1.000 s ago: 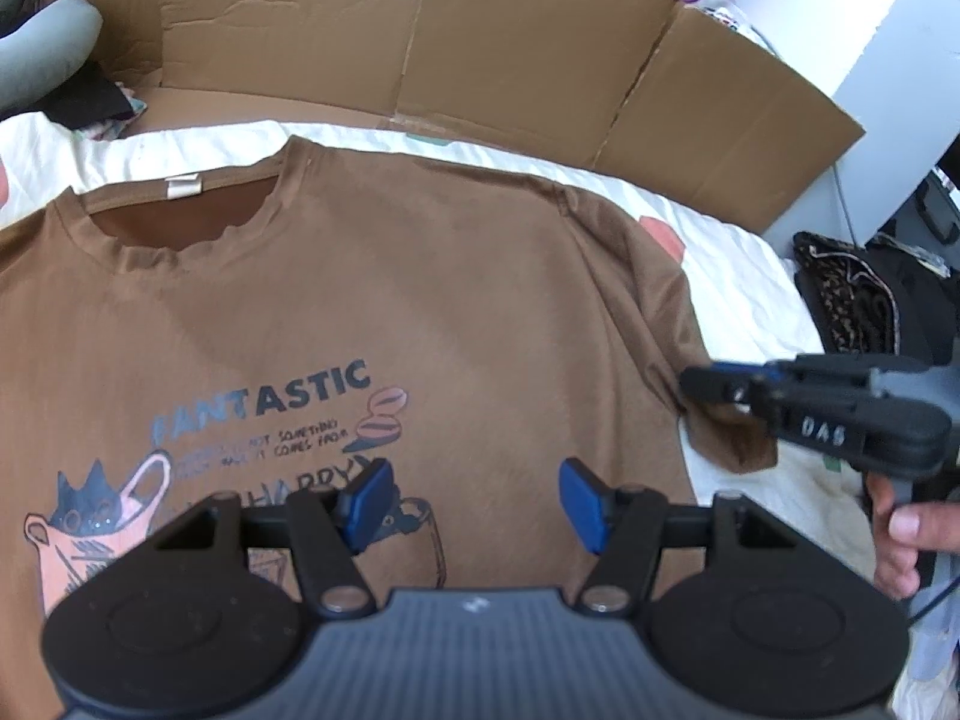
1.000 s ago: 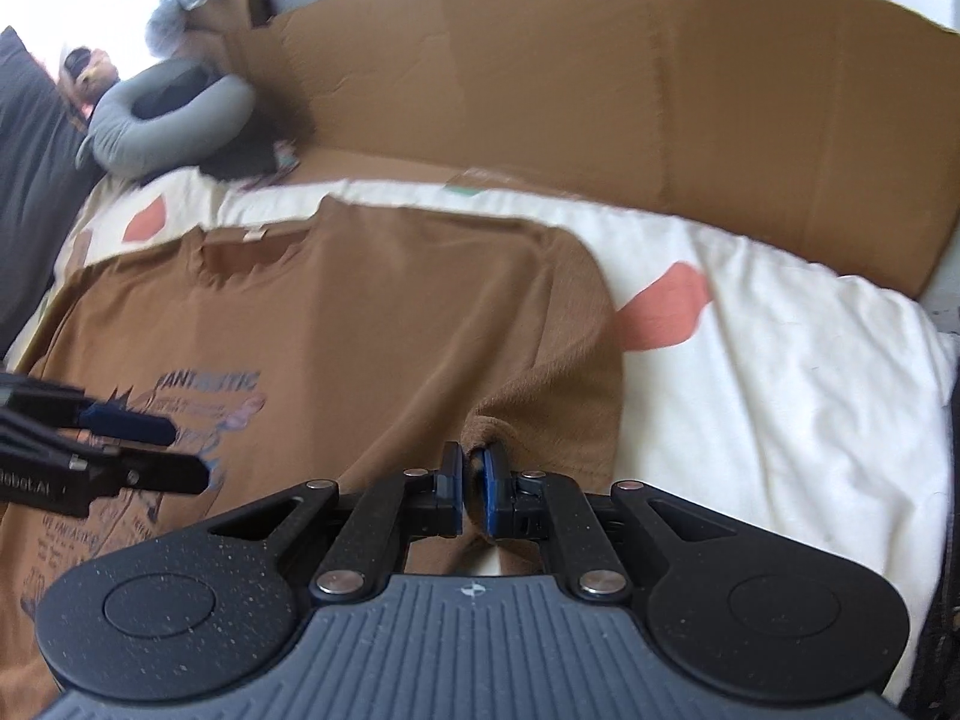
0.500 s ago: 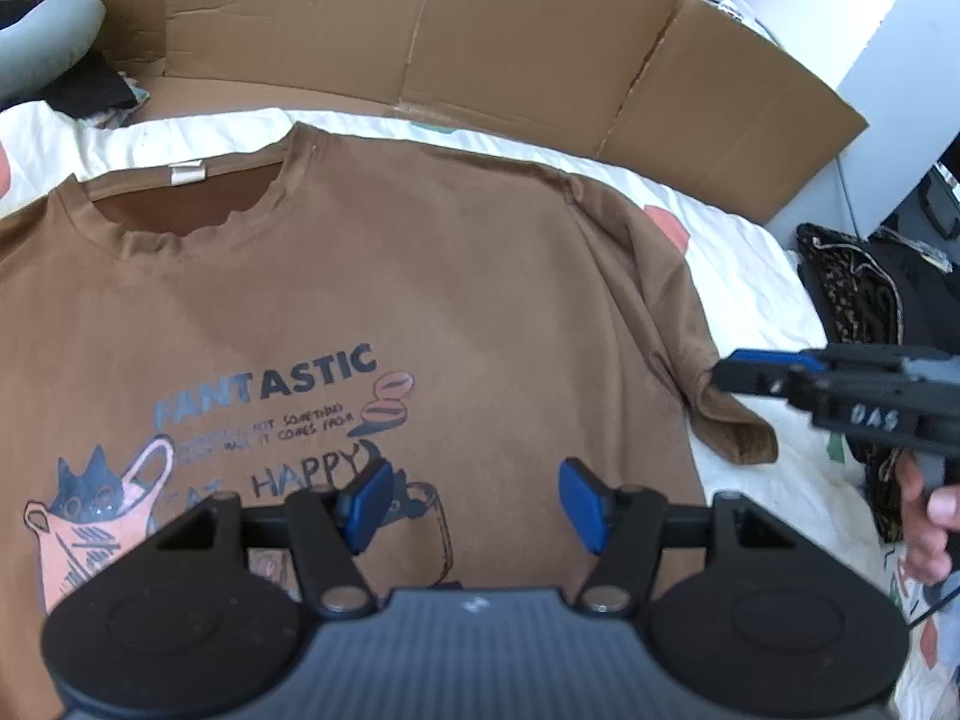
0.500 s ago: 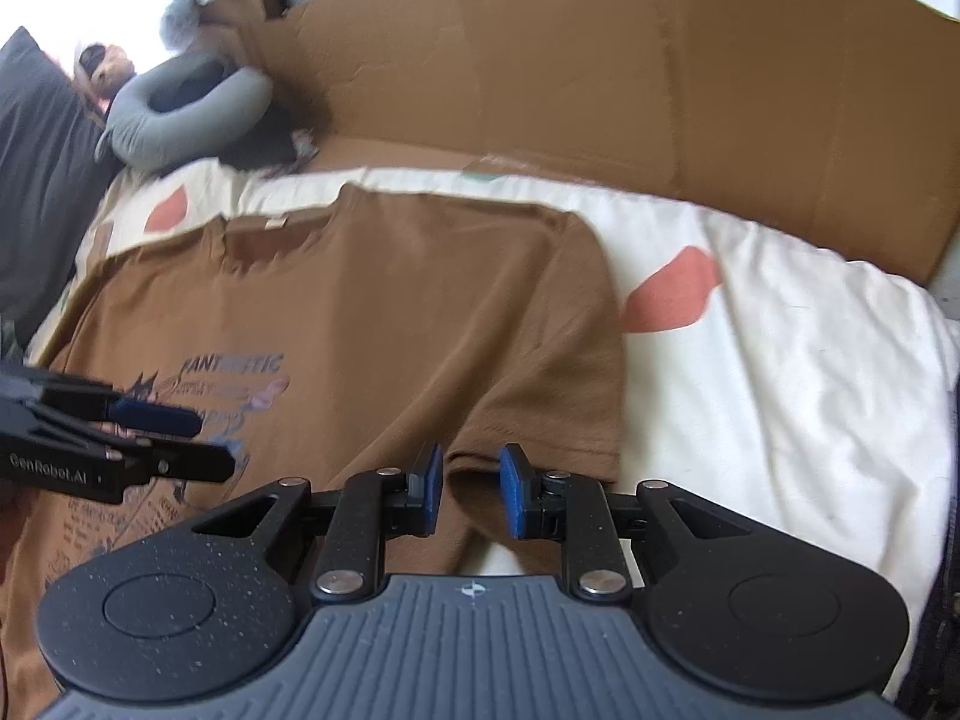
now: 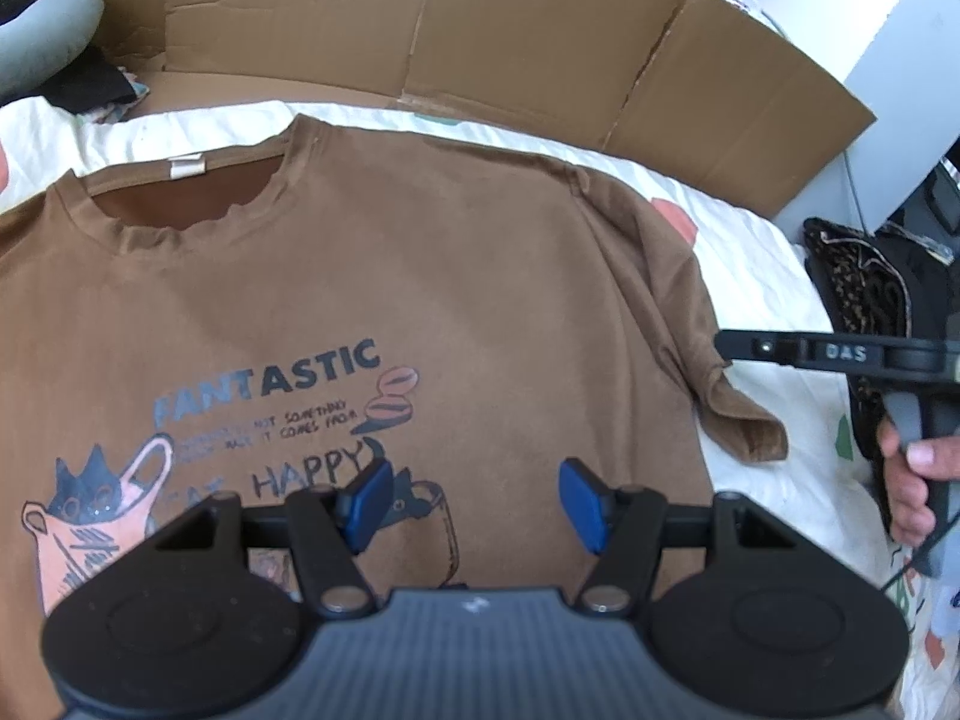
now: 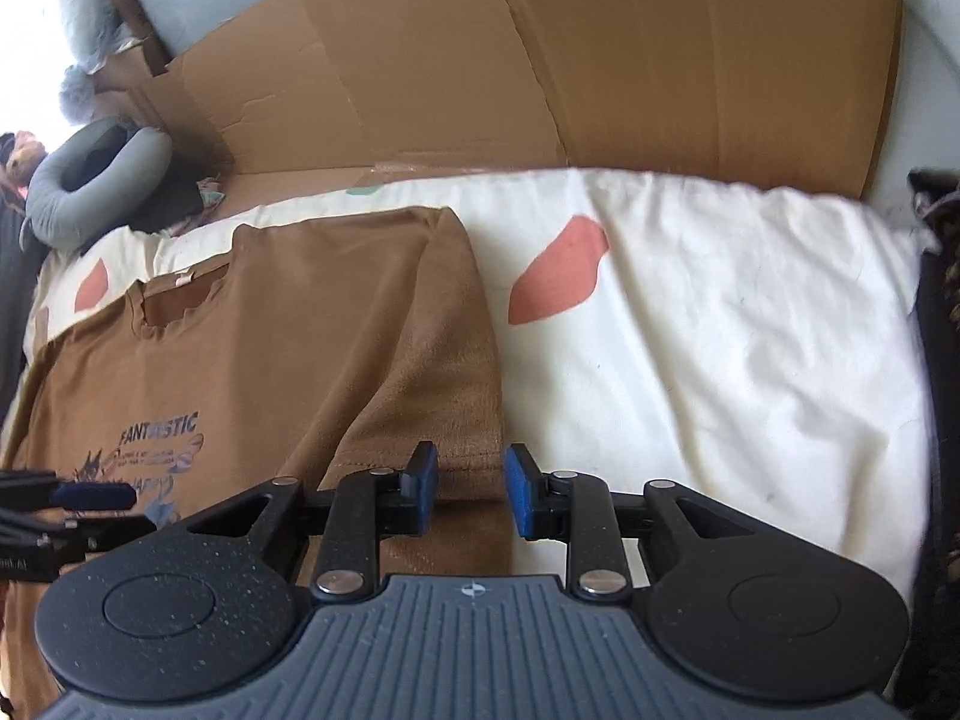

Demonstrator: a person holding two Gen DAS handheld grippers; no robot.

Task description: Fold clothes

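Nearest the left wrist camera, the left gripper (image 5: pixel 474 498) hangs over the lower chest of the T-shirt (image 5: pixel 420 276) with its blue pads (image 5: pixel 369 495) spread wide apart and nothing between them. The right gripper (image 6: pixel 469 491) sits above the end of the sleeve (image 6: pixel 462 384), its blue pads (image 6: pixel 425 480) parted by a moderate gap, gripping nothing; the sleeve's stitched hem shows between them. A hand (image 5: pixel 915 480) grips its handle at the right edge of the left view.

The T-shirt is brown, short-sleeved, and lies face up, spread flat on a cream bedsheet (image 6: pixel 720 330) with coral patches. Its front carries a print (image 5: pixel 264 420): "FANTASTIC" in blue and dark letters, small script lines beneath, "HAPPY", two coffee beans, and a dark cat in a pink mug at the left. The sleeve on the right side lies alongside the body with creases running down it, and its cuff (image 5: pixel 750 426) juts out onto the sheet.

Farther up, the ribbed round collar (image 5: pixel 180 204) shows a small white label (image 5: pixel 187 167) inside the back of the neck. Beyond the shirt, flattened cardboard (image 5: pixel 480 42) stands along the far edge, and a grey neck pillow (image 6: pixel 96 180) rests at the far left corner.
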